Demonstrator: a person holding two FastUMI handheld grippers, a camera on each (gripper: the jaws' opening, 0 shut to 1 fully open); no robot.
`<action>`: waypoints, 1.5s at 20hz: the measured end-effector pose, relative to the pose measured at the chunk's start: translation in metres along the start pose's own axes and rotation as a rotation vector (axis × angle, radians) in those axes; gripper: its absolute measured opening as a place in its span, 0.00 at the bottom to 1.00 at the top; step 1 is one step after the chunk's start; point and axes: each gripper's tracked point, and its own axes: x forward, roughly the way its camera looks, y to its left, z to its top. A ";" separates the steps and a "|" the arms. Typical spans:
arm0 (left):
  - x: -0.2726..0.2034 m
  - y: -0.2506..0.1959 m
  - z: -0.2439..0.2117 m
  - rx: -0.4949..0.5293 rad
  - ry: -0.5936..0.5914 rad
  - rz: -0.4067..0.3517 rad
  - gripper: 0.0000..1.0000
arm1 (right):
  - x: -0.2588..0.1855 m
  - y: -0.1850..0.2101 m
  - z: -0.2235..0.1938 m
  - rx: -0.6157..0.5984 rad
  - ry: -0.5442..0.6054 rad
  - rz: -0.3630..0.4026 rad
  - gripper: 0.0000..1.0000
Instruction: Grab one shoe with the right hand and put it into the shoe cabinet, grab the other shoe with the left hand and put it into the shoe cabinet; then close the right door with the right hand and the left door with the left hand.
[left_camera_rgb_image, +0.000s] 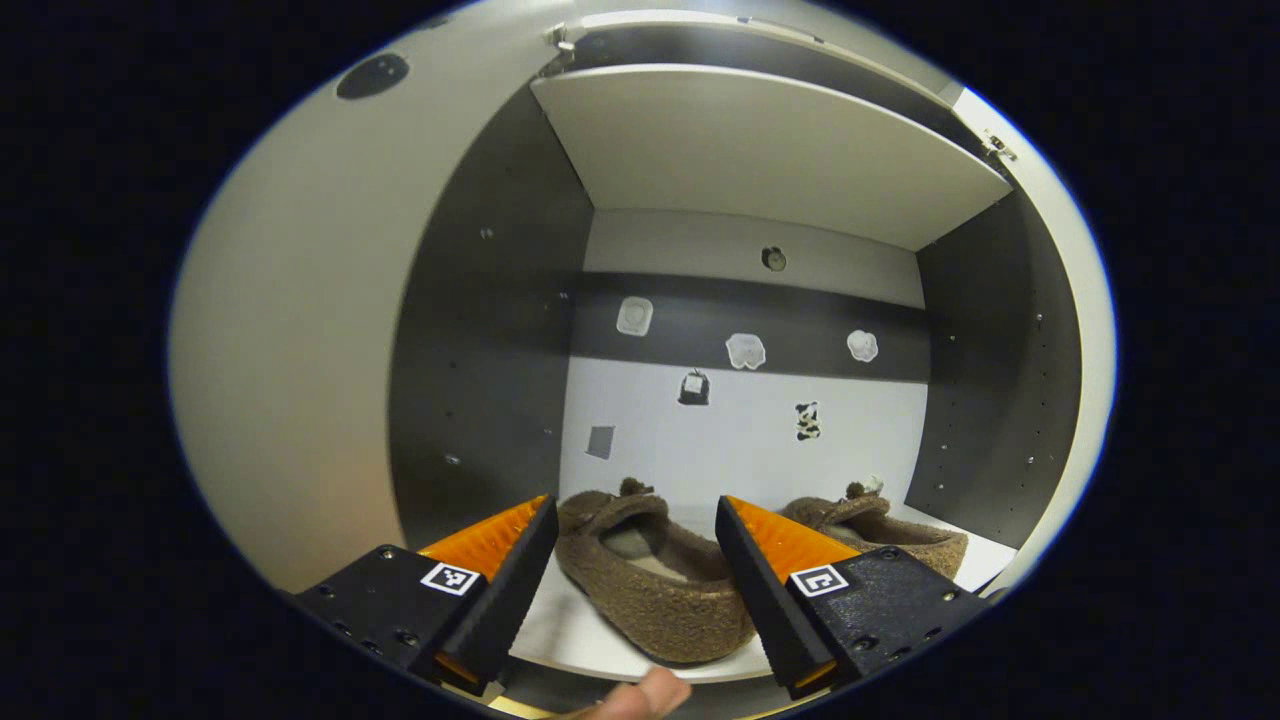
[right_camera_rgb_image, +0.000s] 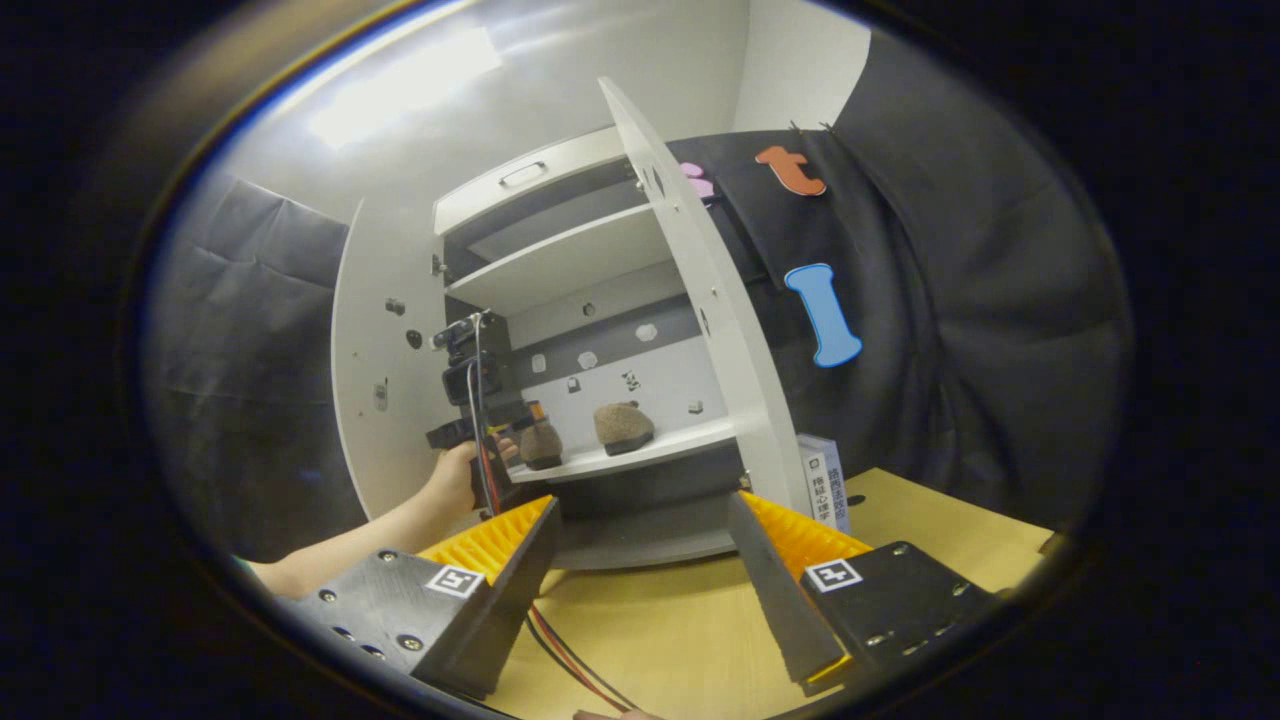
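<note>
Two brown fuzzy shoes stand on the white lower shelf inside the shoe cabinet. The nearer shoe lies between the fingers of my left gripper, which is open and level with it. The other shoe rests further right on the same shelf. In the right gripper view, a hand holds the left gripper at the shelf beside one shoe, and the second shoe sits to its right. My right gripper hangs open and holds nothing above the wooden table, in front of the cabinet.
Both doors are swung open: the left door and the right door. An upper shelf spans the cabinet above the shoes. A small labelled box stands by the cabinet's right side. Red and black cables cross the table.
</note>
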 end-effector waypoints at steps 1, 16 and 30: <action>-0.014 -0.004 0.001 0.000 0.011 -0.020 0.96 | -0.003 -0.003 0.005 -0.003 -0.005 -0.001 1.00; -0.293 -0.005 0.006 0.063 0.028 -0.233 0.96 | -0.045 -0.128 0.086 -0.038 -0.081 -0.212 0.98; -0.400 0.023 0.013 0.041 -0.032 -0.307 0.96 | 0.037 -0.204 0.209 -0.336 -0.004 -0.081 0.98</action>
